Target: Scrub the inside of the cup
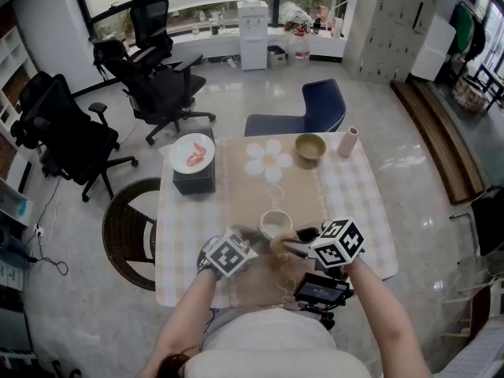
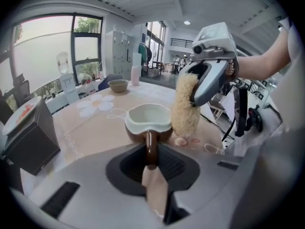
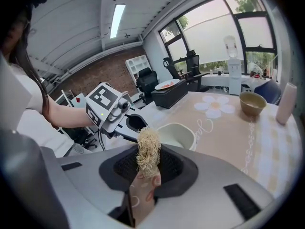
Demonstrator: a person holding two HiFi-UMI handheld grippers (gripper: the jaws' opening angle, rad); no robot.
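A cup (image 1: 276, 224), brown outside and white inside, stands upright on the beige runner near the table's front edge. My left gripper (image 1: 253, 236) is shut on the cup's brown handle (image 2: 151, 149), and the cup (image 2: 148, 120) sits just beyond its jaws. My right gripper (image 1: 293, 247) is shut on a straw-coloured fibre scrubber (image 3: 148, 151). The scrubber (image 2: 185, 105) hangs just right of the cup's rim, outside the cup. In the right gripper view the cup (image 3: 177, 135) lies behind the scrubber, with the left gripper (image 3: 125, 123) at its left.
At the back of the table (image 1: 358, 211) are a green bowl (image 1: 309, 146), a pink tumbler (image 1: 347, 142) and a flower mat (image 1: 268, 160). A plate of red food (image 1: 191, 153) rests on a black box at the back left. A wicker chair (image 1: 130, 231) stands left, a blue chair (image 1: 315, 109) behind.
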